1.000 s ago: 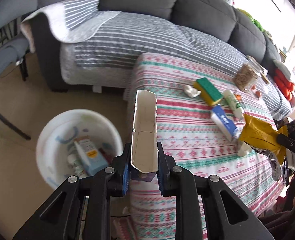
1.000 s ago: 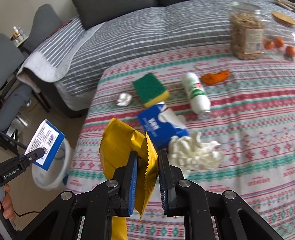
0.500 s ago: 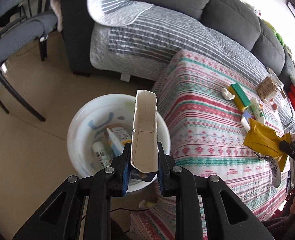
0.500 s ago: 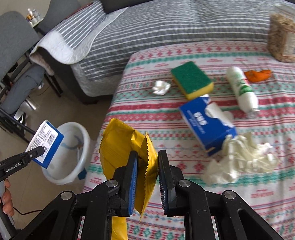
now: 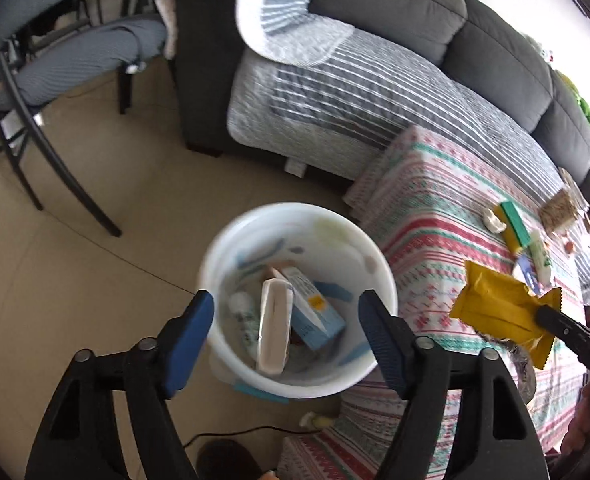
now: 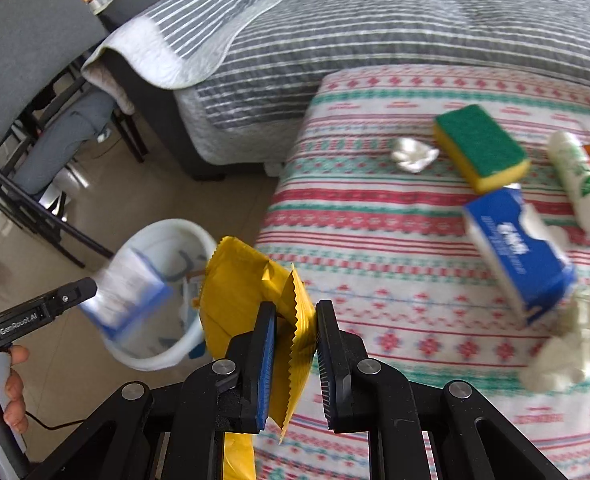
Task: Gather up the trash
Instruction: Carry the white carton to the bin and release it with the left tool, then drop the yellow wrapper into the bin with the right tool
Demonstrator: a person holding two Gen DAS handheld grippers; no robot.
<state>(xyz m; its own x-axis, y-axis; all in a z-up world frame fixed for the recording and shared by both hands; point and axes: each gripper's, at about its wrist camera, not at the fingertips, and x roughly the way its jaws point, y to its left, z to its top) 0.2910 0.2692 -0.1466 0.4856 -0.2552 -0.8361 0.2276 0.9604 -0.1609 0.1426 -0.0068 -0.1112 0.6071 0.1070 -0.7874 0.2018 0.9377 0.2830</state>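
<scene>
Left wrist: tool [image 5: 285,336] open, carton [image 5: 273,326] released

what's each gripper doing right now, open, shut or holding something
Left gripper: open, jaws just opened, carton dropping into bin.
Right gripper: shut on yellow wrapper.

Left hand-held gripper [image 5: 285,336] jaws just opened; carton [image 5: 273,328] now loose over white bin [image 5: 223,252].
</scene>
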